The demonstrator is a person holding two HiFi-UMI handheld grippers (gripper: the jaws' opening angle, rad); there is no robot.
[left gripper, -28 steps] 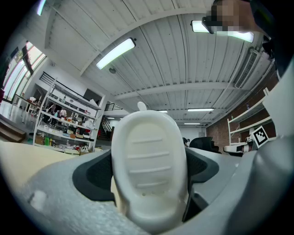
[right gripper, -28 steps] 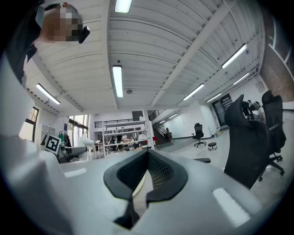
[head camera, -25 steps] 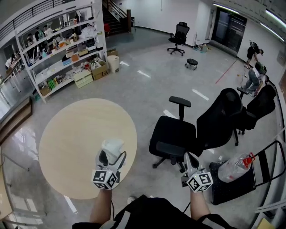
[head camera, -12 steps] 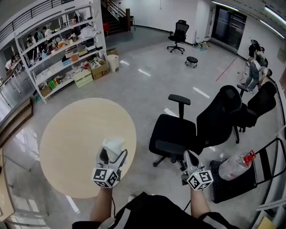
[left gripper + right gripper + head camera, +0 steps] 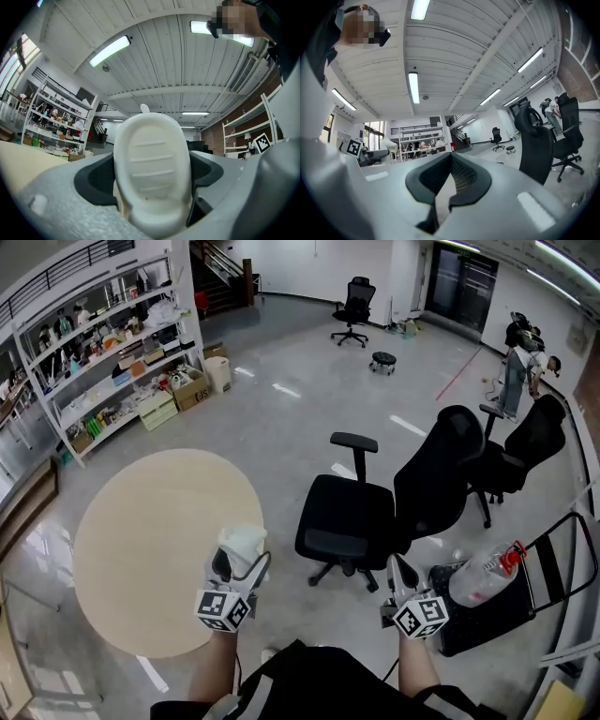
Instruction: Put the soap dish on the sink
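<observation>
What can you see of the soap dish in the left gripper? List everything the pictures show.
The soap dish is an off-white, plastic-looking oval with shallow ribs across its face and a rounded rim. It stands upright on edge between the dark-lined jaws of the left gripper, which press its sides. Nothing else touches it. The head view shows it over the round table's right edge.

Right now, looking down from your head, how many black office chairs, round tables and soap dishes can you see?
black office chairs: 3
round table: 1
soap dish: 1
Total: 5
</observation>
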